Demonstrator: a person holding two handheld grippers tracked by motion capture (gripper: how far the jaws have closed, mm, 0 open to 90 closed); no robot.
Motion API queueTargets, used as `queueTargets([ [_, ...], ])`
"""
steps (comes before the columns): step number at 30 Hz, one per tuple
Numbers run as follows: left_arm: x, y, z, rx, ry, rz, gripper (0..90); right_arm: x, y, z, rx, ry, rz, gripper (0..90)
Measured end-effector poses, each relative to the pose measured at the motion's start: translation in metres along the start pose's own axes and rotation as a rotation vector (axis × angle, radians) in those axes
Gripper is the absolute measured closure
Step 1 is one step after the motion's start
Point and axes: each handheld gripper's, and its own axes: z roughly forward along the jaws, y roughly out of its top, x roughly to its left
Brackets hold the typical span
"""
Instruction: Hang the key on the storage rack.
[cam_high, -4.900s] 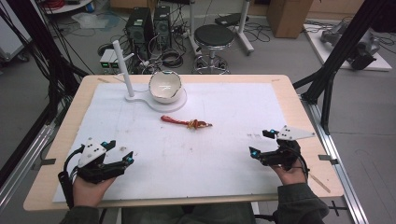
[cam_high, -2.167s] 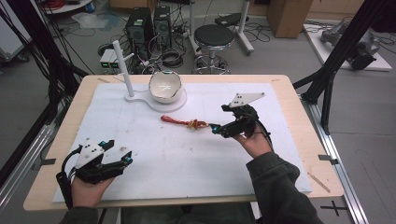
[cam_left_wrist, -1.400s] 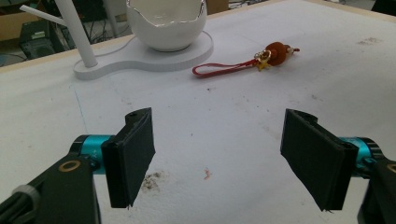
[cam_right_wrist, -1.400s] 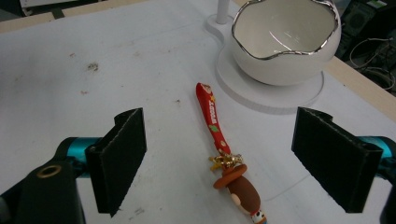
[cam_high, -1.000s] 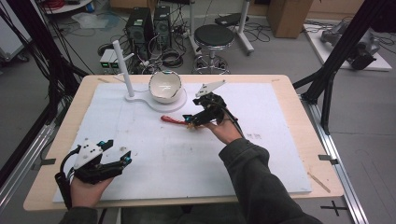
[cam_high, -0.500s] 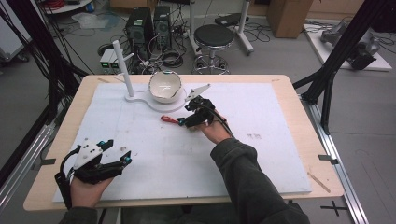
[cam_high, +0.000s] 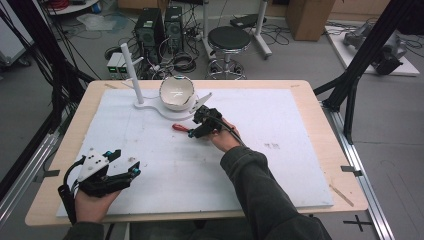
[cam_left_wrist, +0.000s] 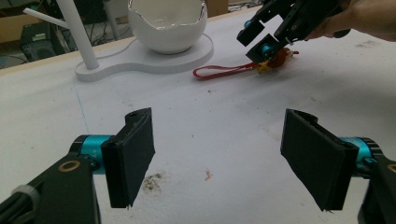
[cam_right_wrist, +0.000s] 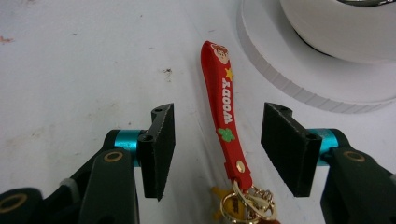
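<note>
The red Woody keychain strap (cam_right_wrist: 224, 109) lies flat, its long axis running left-right, gold rings rightward. The right gripper (cam_right_wrist: 217, 149) straddles it, jaws released; the left gripper (cam_left_wrist: 219, 163) rests released, near left.

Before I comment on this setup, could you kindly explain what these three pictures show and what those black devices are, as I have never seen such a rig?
A person sits at a wooden table covered by a white mat and holds a hand-operated tool in each hand. Each tool ends in two black jaws that pinch things. One picture comes from a camera above the table; the other two come from small cameras riding on each tool, looking out between its jaws.

The left gripper rests near the person, jaws open, holding nothing. The right gripper has reached forward, and its open jaws straddle a red keychain strap printed "woody", with gold rings at one end. It lies flat, not yet pinched.

Beside it stands a white bowl on a white base with an upright post.
</note>
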Motion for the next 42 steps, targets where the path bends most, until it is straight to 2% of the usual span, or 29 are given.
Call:
queueTargets([
  [3,0.000,0.000,0.000,0.000,0.000,-0.001,26.2,-0.001,0.001,0.005,0.008,0.001,0.005,44.5],
  [8,0.000,0.000,0.000,0.001,0.000,0.003,26.2,-0.003,0.000,0.014,0.055,0.007,0.000,46.3],
  [13,0.000,0.000,0.000,-0.002,-0.002,0.004,26.1,-0.002,0.001,0.021,0.087,0.020,-0.020,50.4],
  [21,0.001,0.000,-0.001,-0.001,0.000,0.003,26.1,-0.003,0.001,0.028,0.140,0.002,-0.064,56.2],
  [28,0.001,0.000,-0.001,-0.004,0.001,0.001,26.1,-0.005,0.000,0.028,0.151,-0.010,-0.080,62.3],
  [34,0.001,0.000,-0.001,-0.003,-0.001,0.004,26.1,-0.008,-0.001,0.027,0.156,-0.025,-0.058,70.0],
  [38,0.001,0.000,0.000,-0.004,-0.001,0.005,26.1,-0.010,-0.001,0.027,0.139,-0.031,-0.049,75.1],
  [42,0.001,0.001,-0.001,-0.005,-0.001,0.005,26.1,-0.012,-0.001,0.027,0.149,-0.032,-0.040,76.4],
])
